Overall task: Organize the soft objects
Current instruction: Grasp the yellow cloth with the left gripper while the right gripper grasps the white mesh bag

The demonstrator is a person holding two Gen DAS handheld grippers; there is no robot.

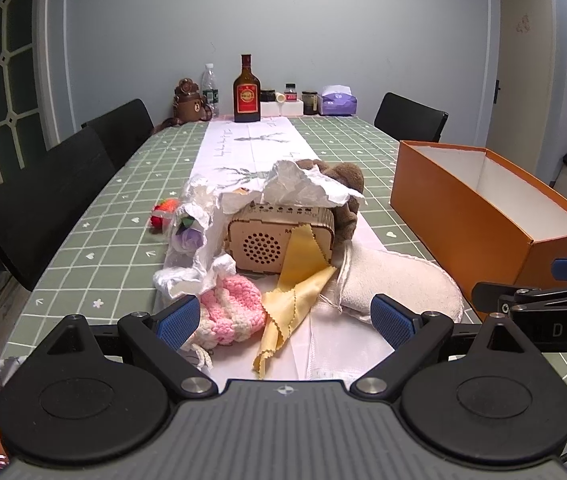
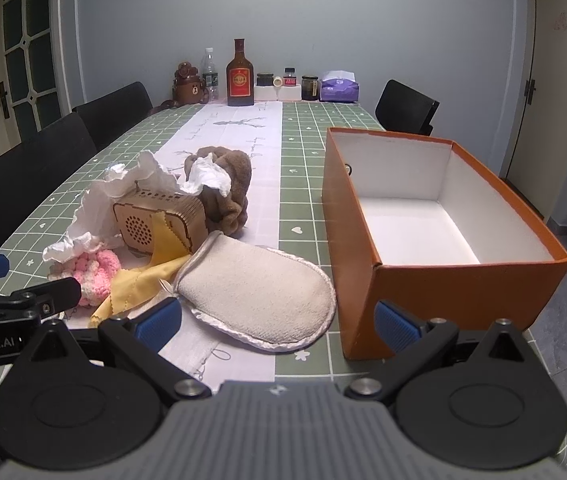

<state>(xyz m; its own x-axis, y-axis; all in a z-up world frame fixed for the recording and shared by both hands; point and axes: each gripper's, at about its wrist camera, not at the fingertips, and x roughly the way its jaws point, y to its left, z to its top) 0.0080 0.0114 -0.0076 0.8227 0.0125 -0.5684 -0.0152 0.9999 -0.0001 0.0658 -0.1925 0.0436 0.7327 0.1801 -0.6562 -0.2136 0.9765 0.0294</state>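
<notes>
Left tongs (image 1: 283, 320): blue-padded fingers spread wide, nothing between them, held low over the near end of the worktop (image 1: 95, 240), pointing at the heap of soft things. Right tongs (image 2: 277, 322): likewise spread wide and holding nothing, just beside the left pair, aimed between the heap and the box. Nearest the left tongs, a pink-and-white crocheted piece (image 1: 229, 310), knobbly in texture, lying on the white runner (image 1: 243, 140) close to the left finger. Beside it, a yellow cloth (image 1: 295, 284) with zigzag-cut edges, thin and crumpled, one corner draped up against a wooden case. To its right, a cream wash mitt (image 2: 259, 296), flat, oval, with a shiny white trim and a small loop at its open end; it lies partly on the runner, partly on the green checked cover. Behind these, the wooden case (image 1: 279, 236), pale plywood with a round grid of holes in its front, standing among the soft goods. Crumpled white tissue paper (image 1: 303, 188) lies over and left of the case. A brown plush towel (image 2: 227, 188), bunched, sits behind the case and touches it. A small red-and-orange soft item (image 1: 163, 214) lies left of the heap, too small to identify. Orange cardboard box (image 2: 443, 280): open-topped, white inside, nothing visible in it, standing on the right of the worktop, near the mitt but apart. Far end: bottles, jars and a tissue pack against the wall.
</notes>
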